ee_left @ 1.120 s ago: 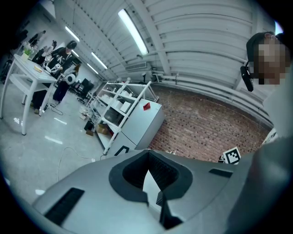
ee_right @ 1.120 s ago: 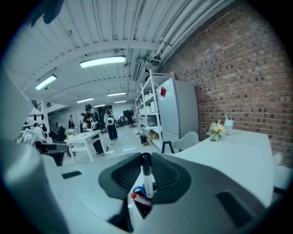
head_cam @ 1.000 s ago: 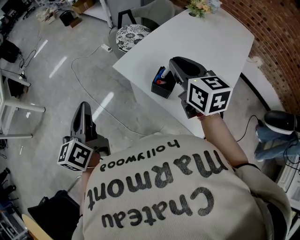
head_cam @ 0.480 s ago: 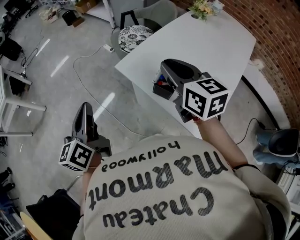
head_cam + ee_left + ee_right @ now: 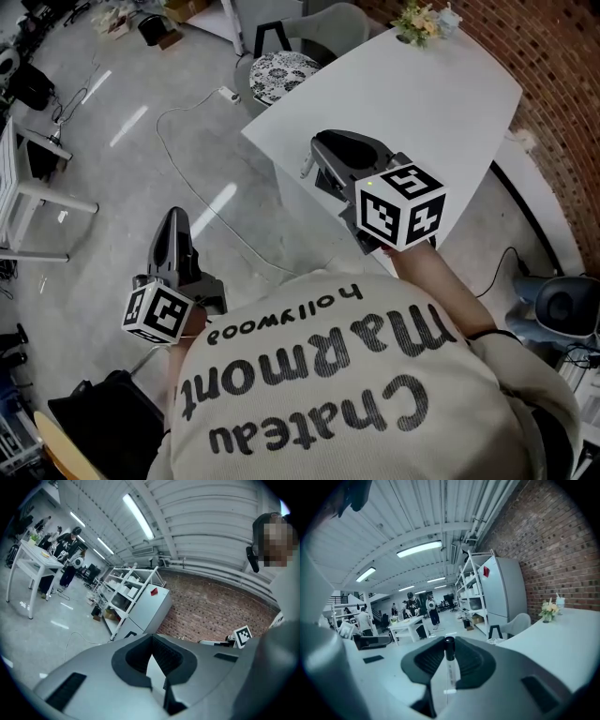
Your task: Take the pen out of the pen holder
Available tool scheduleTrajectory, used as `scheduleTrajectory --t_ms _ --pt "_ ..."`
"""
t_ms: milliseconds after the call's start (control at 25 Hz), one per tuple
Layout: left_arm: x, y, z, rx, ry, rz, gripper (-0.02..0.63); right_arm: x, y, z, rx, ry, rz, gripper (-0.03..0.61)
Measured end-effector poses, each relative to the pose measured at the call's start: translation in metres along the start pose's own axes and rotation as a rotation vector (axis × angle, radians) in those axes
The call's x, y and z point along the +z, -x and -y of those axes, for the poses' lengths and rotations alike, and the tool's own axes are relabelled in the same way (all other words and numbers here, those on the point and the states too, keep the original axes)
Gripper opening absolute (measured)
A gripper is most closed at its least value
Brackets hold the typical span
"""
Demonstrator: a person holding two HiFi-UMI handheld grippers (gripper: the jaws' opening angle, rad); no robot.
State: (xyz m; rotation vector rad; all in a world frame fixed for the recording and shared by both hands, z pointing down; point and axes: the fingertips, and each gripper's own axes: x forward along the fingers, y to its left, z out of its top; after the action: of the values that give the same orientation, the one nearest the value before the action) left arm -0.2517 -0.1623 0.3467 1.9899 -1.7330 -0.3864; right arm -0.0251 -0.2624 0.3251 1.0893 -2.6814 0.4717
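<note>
In the right gripper view a pen (image 5: 450, 665) with a black cap and a pale barrel stands upright between the dark pads, and my right gripper (image 5: 449, 656) is shut on it. Seen from the head view, the right gripper (image 5: 336, 157) hovers over the near corner of the white table (image 5: 441, 94). A small pale end (image 5: 304, 170) that looks like the pen sticks out on its left side. The pen holder is hidden under this gripper. My left gripper (image 5: 172, 236) hangs low over the floor at the left, shut and empty, with its tips (image 5: 152, 641) together.
A small vase of flowers (image 5: 418, 19) stands at the table's far end. A chair with a patterned seat (image 5: 281, 71) sits beyond the table's left edge. A cable (image 5: 183, 127) runs across the grey floor. A brick wall (image 5: 562, 84) lines the right side.
The right gripper has shifted left over the table corner. The black pen holder, visible beside it earlier, is now covered by it. The left gripper has stayed put.
</note>
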Motion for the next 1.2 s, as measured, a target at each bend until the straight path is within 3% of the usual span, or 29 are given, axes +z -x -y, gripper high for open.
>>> scheduleTrajectory --t_ms 760,1200 --pt "-0.002 0.021 -0.008 0.054 0.010 0.015 0.000 -0.031 -0.031 -0.025 0.064 0.042 -0.087 0.074" --pt "0.001 0.026 -0.009 0.083 0.012 0.027 0.000 -0.028 -0.039 -0.026 0.074 0.069 -0.088 0.074"
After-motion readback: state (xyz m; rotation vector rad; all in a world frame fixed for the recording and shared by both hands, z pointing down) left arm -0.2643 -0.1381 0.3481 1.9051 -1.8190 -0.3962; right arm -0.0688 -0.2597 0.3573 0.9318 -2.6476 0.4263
